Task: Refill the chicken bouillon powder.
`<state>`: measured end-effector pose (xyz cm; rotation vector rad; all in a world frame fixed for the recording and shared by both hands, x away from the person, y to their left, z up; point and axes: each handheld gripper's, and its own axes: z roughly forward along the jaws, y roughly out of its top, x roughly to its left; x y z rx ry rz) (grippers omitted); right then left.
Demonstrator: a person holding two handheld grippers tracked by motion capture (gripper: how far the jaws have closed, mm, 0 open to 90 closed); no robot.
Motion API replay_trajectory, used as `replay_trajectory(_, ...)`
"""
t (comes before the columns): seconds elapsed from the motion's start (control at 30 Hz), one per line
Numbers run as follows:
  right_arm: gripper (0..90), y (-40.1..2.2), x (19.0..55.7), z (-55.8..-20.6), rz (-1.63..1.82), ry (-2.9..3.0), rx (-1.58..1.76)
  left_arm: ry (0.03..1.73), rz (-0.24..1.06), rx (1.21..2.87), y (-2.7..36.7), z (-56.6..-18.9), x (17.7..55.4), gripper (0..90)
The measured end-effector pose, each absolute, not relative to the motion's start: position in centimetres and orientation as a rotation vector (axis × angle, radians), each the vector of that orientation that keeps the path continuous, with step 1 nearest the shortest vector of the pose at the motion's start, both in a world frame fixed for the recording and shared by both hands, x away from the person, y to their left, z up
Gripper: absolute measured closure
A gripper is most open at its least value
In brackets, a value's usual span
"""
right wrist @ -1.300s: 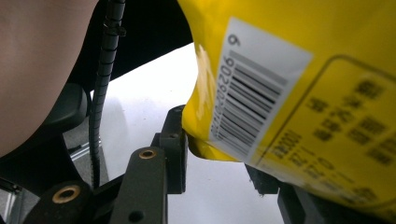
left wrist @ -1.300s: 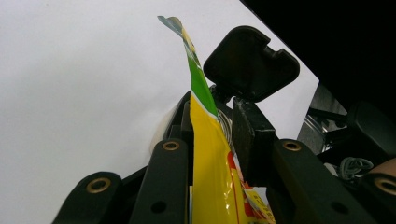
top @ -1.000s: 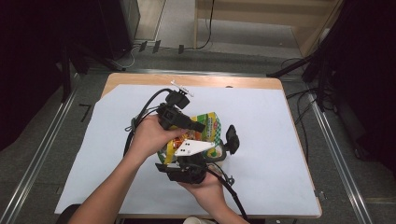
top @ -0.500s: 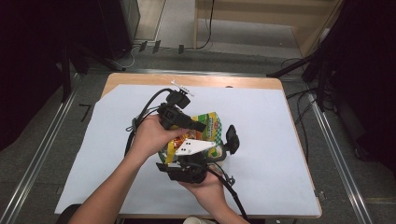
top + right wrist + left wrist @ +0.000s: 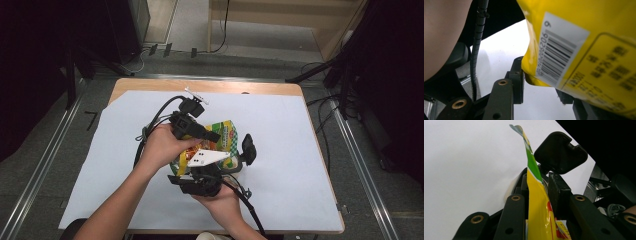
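Observation:
A yellow and green snack bag (image 5: 223, 134) is held up over the middle of the table between both grippers. My left gripper (image 5: 209, 135) reaches in from the left and is shut on the bag; in the left gripper view its gripper (image 5: 537, 178) pinches the bag (image 5: 536, 205) edge-on. My right gripper (image 5: 218, 167), under its white three-cornered plate, comes up from the near side. In the right gripper view its gripper (image 5: 541, 82) is shut on the bag's (image 5: 584, 37) lower corner by the barcode, and the bag hides most of the right jaw.
A white sheet (image 5: 300, 150) covers the wooden table (image 5: 210, 86). Black cables (image 5: 155, 117) trail from the left gripper toward the far left. Metal rails (image 5: 35, 175) run along the floor on both sides, and dark equipment stands behind the table.

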<state>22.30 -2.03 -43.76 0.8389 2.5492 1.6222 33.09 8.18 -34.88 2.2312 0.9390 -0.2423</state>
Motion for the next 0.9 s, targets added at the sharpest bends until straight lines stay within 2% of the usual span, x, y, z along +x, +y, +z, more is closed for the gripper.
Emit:
replay_trajectory(0.43, 54.6, -1.4, 21.8, -45.2, 1.592, 2.543, 0.743, 0.949, -0.303, 2.258, 8.6, -35.7, 33.6, 79.8)
replay_trajectory(0.67, 51.9, -1.3, 22.1, -46.3, 1.632, 2.589, 0.787, 0.955, -0.366, 2.256, 8.5, -37.0, 34.2, 79.8)
replay_trajectory(0.9, 50.3, -0.7, 21.8, -47.7, 1.547, 2.622, 0.76, 0.927, -0.399, 2.261, 8.5, -37.6, 34.5, 83.9)
